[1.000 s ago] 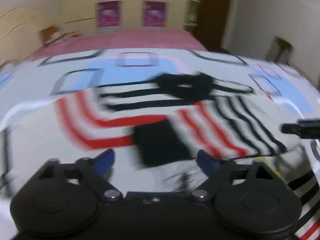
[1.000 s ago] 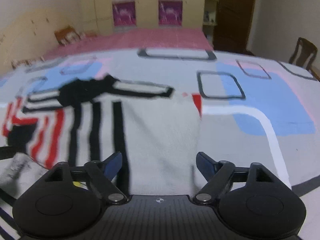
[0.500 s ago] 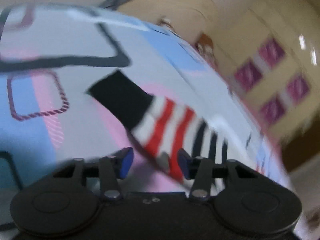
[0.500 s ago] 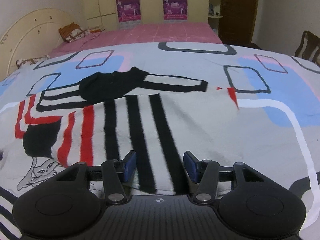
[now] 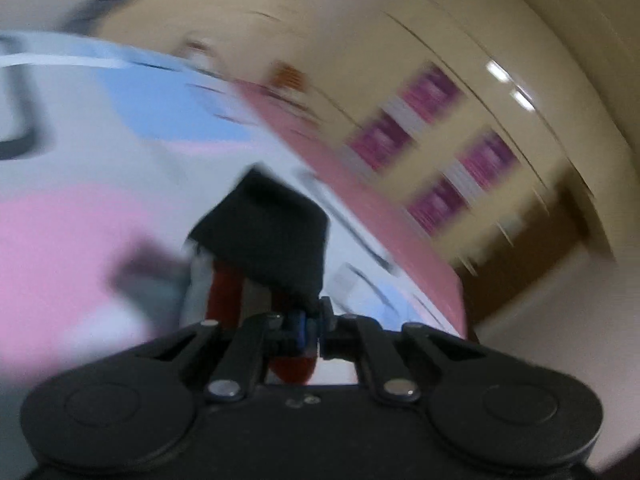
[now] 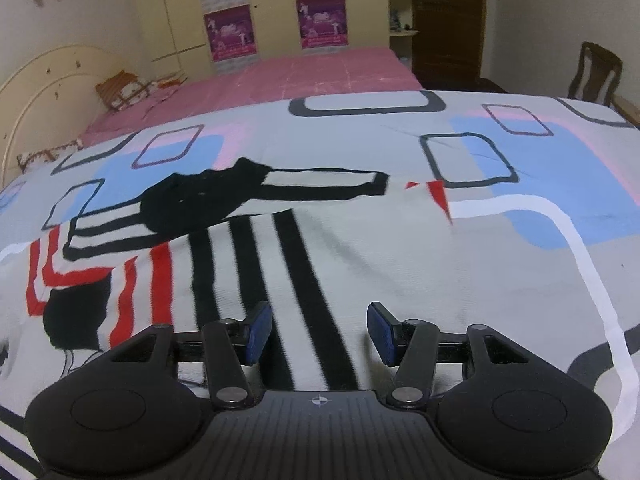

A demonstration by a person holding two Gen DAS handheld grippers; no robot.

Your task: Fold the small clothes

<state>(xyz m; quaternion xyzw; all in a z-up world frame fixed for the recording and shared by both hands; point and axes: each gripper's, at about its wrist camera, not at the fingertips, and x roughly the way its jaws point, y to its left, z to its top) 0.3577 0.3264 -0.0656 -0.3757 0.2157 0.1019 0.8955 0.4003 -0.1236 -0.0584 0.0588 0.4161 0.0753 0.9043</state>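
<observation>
A small white shirt (image 6: 360,256) with black and red stripes, a black collar and black cuffs lies spread on the patterned bedspread (image 6: 540,168). My right gripper (image 6: 318,332) is open just above the shirt's near hem, over the black stripes. In the blurred, tilted left wrist view my left gripper (image 5: 310,330) is shut on the shirt's sleeve (image 5: 268,236); the black cuff stands up in front of the fingers and red stripes show below.
A pink bed (image 6: 280,76) lies beyond the bedspread, with a cream headboard (image 6: 48,80) at left. Wardrobes with purple posters (image 6: 228,32) stand at the back. A wooden chair (image 6: 596,72) is at far right.
My left gripper has closed on the sleeve by its black cuff and lifted it. My right gripper has opened a little wider over the hem.
</observation>
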